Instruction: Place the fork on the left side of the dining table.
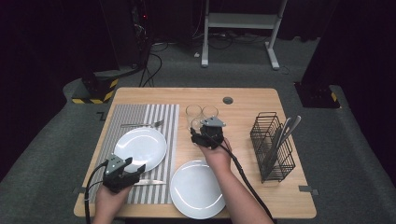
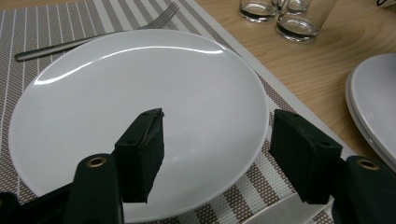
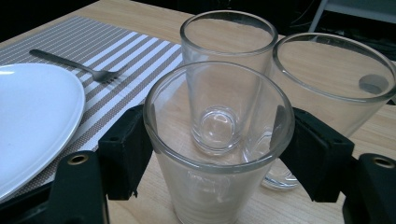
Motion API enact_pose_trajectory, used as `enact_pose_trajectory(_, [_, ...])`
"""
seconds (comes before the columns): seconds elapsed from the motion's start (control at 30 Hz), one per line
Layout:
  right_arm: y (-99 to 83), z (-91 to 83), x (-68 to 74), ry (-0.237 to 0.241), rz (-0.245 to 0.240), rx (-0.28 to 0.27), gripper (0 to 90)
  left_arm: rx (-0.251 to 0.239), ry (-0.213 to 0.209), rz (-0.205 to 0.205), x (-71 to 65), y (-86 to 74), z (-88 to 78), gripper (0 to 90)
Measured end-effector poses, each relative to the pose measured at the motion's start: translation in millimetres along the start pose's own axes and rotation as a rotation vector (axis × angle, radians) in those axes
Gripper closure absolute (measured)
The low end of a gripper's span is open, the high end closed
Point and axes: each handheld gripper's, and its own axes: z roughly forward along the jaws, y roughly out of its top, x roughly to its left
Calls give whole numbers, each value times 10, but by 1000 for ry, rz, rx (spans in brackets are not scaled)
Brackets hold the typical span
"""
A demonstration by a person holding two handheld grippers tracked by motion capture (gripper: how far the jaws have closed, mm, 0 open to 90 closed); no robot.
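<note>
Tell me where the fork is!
The fork lies on the striped placemat on the table's left side in the high view, just beyond the white plate and left of the three glasses.

Non-task items on the counter

A striped placemat (image 1: 140, 154) covers the left part of the counter (image 1: 243, 100), reaching its near edge; on it lie a white plate (image 1: 140, 147), a fork (image 1: 142, 124) just beyond the plate toward the far edge, and a knife (image 1: 150, 182) near the near edge. A second white plate (image 1: 196, 191) sits on bare wood at the middle of the near edge, just right of the placemat. A black wire cutlery basket (image 1: 272, 147) holding utensils (image 1: 282, 133) stands near the right edge. A round grommet (image 1: 228, 100) is set near the far edge.
</note>
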Motion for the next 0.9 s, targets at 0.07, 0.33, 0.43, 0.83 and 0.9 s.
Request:
enact_pose_trajectory(0.07, [-15,-21,13,5,-5,-2,282,0,0,0,1,0,-1,353])
enact_pose_trajectory(0.33, [-34,-62,38,23,-10,-13,250,-2,-3,-3,-1,3,-8,355])
enact_pose_trajectory(0.43, [-18,-35,35,25,-5,-19,216,-2,-4,-4,-4,4,-4,355])
enact_pose_trajectory(0.83, [-23,28,58,12,-11,-9,257,-1,-6,-1,-3,6,-8,354])
enact_pose_trajectory(0.9, [-22,27,66,8,-16,-13,269,0,-8,-6,1,2,-6,355])
